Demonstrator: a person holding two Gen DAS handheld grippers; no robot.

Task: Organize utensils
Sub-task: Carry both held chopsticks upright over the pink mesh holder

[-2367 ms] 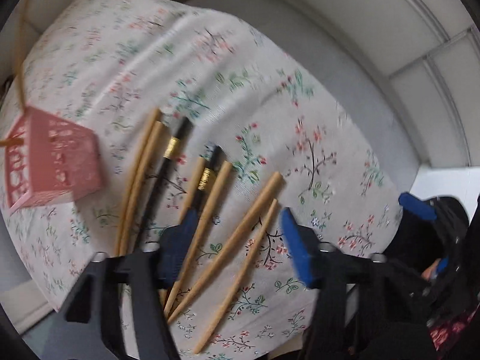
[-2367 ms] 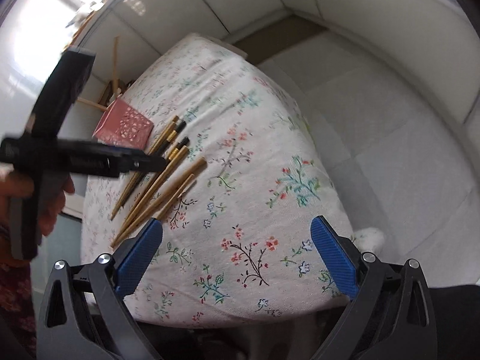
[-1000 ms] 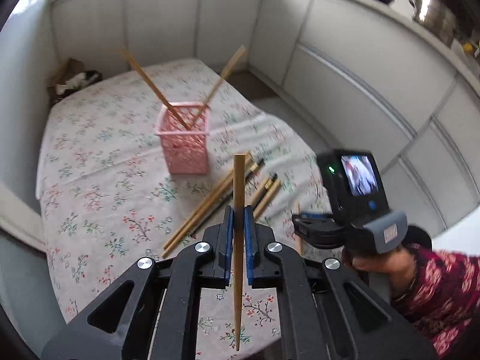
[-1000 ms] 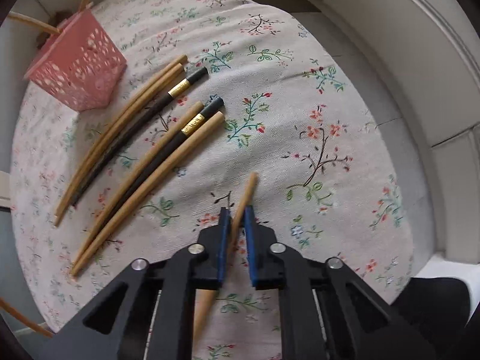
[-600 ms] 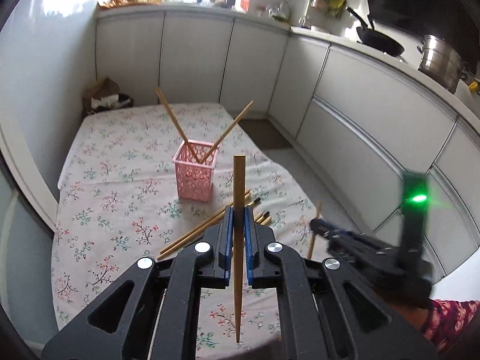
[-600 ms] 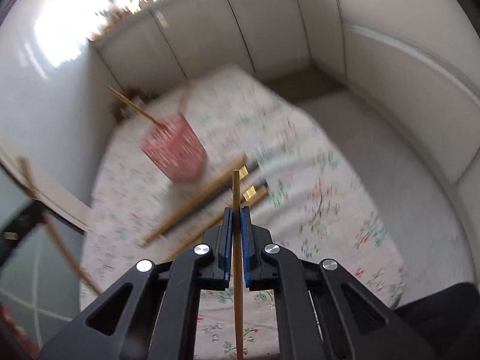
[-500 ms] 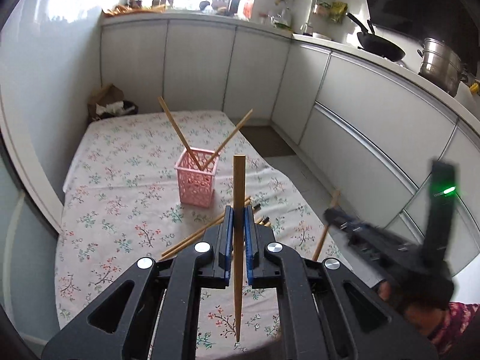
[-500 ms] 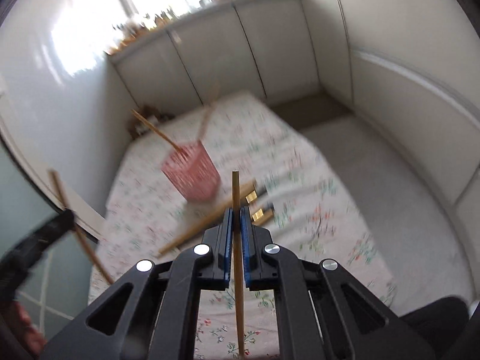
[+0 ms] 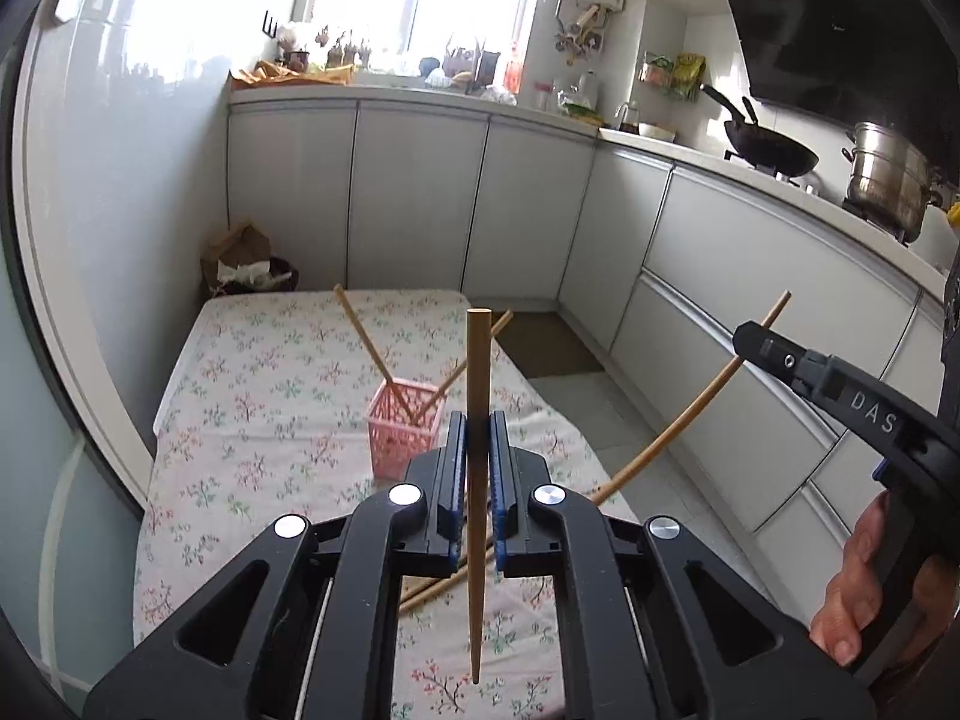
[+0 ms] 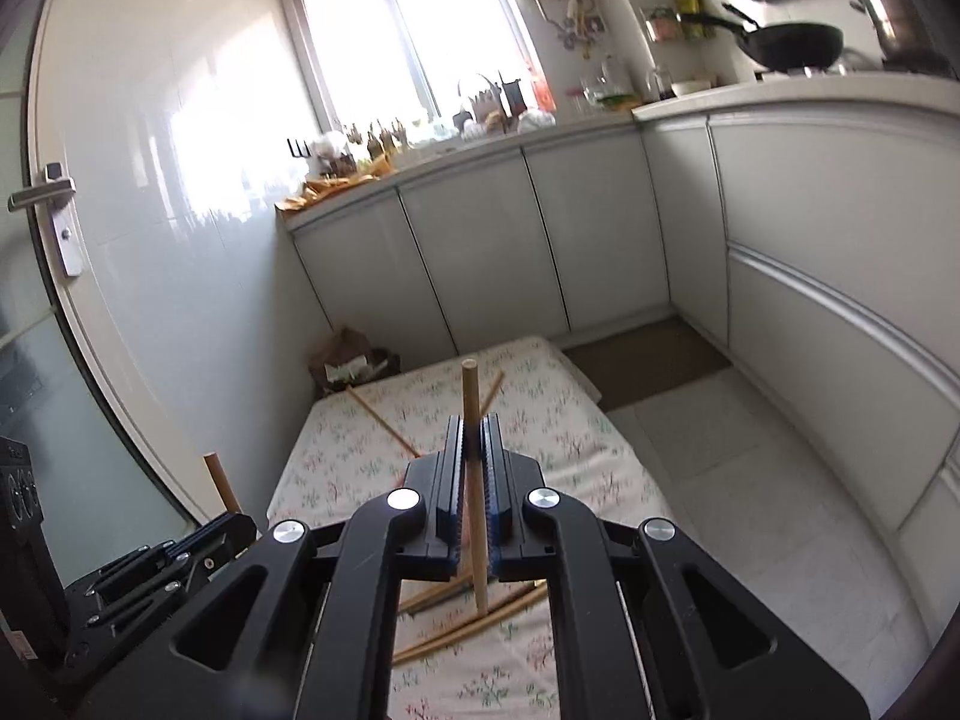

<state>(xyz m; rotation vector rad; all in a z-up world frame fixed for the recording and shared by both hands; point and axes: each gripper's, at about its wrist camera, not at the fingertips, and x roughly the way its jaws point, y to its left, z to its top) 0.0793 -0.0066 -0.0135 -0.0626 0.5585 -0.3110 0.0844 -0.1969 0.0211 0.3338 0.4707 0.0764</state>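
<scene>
1. Two grippers, each clamped on one wooden chopstick, are held above a low worktop [image 9: 252, 360] covered by a floral cloth.
2. Left gripper [image 9: 478, 468]: fingers [image 9: 455, 480] closed on an upright chopstick [image 9: 478, 372], whose blunt end stands above the fingers and whose tapered tip hangs below them.
3. Right gripper [image 10: 472, 468]: fingers [image 10: 493, 474] closed on a second chopstick [image 10: 470, 396], likewise upright. In the left wrist view this gripper [image 9: 747, 339] appears at right, in a person's hand [image 9: 864, 588], with its chopstick [image 9: 690, 408] slanting down to the left.
4. Pink basket [image 9: 401, 438]: stands on the cloth beyond the left gripper and holds two chopsticks [image 9: 366, 348] leaning apart in a V.
5. Loose chopsticks [image 10: 480, 624]: lie on the cloth near the grippers, partly hidden behind the fingers.
</scene>
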